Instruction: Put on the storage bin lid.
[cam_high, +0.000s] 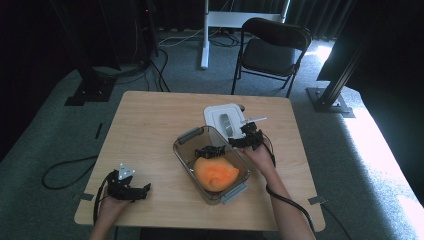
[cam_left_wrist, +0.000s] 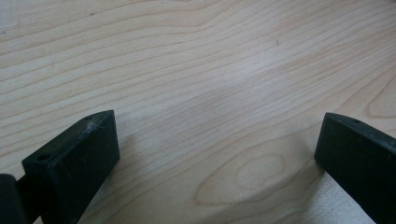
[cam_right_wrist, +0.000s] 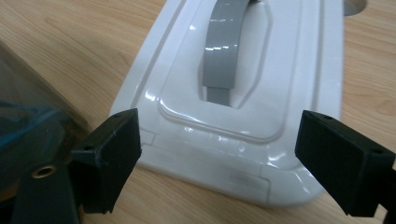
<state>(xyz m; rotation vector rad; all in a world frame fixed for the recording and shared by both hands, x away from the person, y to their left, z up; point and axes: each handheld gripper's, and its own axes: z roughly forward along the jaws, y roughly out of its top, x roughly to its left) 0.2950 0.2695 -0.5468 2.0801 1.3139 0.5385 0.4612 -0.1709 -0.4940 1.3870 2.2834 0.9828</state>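
A clear plastic container (cam_high: 186, 142) with grey end clips stands mid-table and holds an orange lump (cam_high: 215, 173) and a small black item (cam_high: 209, 150). Just behind it lies its white lid (cam_high: 220, 114) with a grey handle (cam_right_wrist: 226, 49). My right gripper (cam_high: 248, 134) hovers open at the lid's near edge (cam_right_wrist: 219, 170), one jaw on each side, nothing between them; the container's wall (cam_right_wrist: 28, 126) is at its left. My left gripper (cam_high: 134, 191) rests open near the table's front left, over bare wood (cam_left_wrist: 210, 93).
The wooden table (cam_high: 150, 115) has free room on its left half and far side. On the carpet behind stand a black folding chair (cam_high: 270, 50) and a white stand leg (cam_high: 205, 35). Dark frame posts stand at both sides. A cable (cam_high: 65, 172) lies left of the table.
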